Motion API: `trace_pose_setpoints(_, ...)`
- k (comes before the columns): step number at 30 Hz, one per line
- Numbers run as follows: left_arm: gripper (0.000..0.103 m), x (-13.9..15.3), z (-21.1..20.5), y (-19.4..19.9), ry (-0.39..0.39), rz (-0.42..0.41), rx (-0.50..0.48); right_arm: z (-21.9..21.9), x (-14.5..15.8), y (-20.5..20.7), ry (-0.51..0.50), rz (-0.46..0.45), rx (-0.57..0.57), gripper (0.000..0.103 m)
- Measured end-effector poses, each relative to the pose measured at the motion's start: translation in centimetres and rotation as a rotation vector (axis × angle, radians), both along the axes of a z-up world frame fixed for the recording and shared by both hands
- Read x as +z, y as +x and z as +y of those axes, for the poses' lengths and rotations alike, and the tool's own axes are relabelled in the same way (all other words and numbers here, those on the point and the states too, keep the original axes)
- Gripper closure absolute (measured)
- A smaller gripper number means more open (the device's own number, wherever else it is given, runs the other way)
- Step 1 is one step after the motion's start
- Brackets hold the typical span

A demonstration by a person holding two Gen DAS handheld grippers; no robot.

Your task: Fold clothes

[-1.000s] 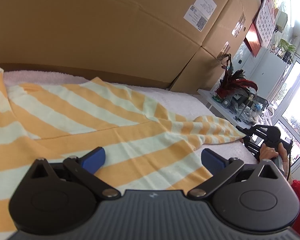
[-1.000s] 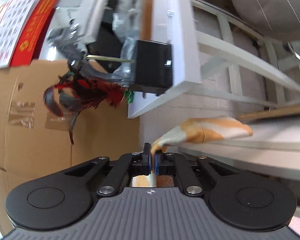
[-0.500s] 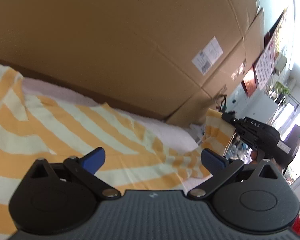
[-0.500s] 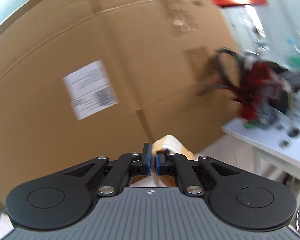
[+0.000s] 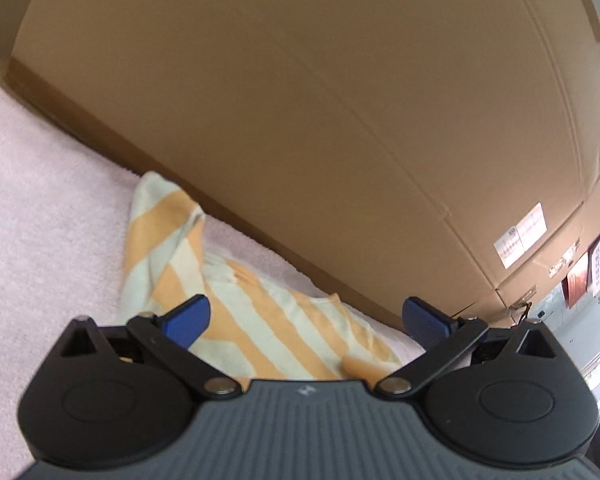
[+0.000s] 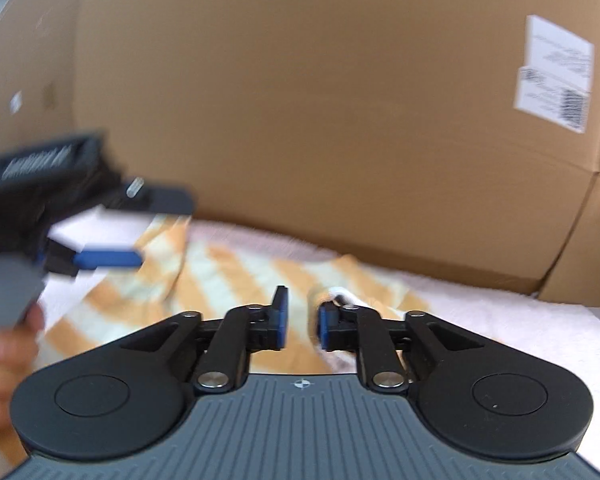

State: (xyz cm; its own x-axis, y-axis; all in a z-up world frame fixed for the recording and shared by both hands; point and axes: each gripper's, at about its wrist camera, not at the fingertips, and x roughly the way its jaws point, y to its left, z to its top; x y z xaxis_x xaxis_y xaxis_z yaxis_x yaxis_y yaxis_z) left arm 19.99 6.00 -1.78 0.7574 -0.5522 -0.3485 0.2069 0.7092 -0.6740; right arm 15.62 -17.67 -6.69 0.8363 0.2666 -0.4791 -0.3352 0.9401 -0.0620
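Two wrist views over the folding surface. The striped garment (image 6: 236,280), orange and pale, lies crumpled on the pink towel-like cover (image 5: 40,208), close against the foot of the large cardboard box (image 5: 300,120); one part of it runs up towards the box as a narrow tongue. My right gripper (image 6: 300,322) has just been opening: its jaws now stand a narrow way apart, a rolled cuff or hem of the cloth lies between and just beyond them, and the pads no longer seem to press on it. My left gripper (image 5: 304,318) hangs over the cloth with its jaws wide and nothing in them. I judge the fabric light, soft and limp: it will sag and bunch from any single pinch, not slip or break. The best holds look to be doubled edges, such as a hem, cuff or corner, one in each gripper, kept taut while carried over.
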Motion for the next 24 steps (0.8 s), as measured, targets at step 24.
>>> trace_pose_setpoints(24, 0.001, -0.2, -8.0, -3.3, 0.301, -0.222, -0.340, -14.1, -2.2, -2.7, 0.491, 0.166, -0.191, 0.066)
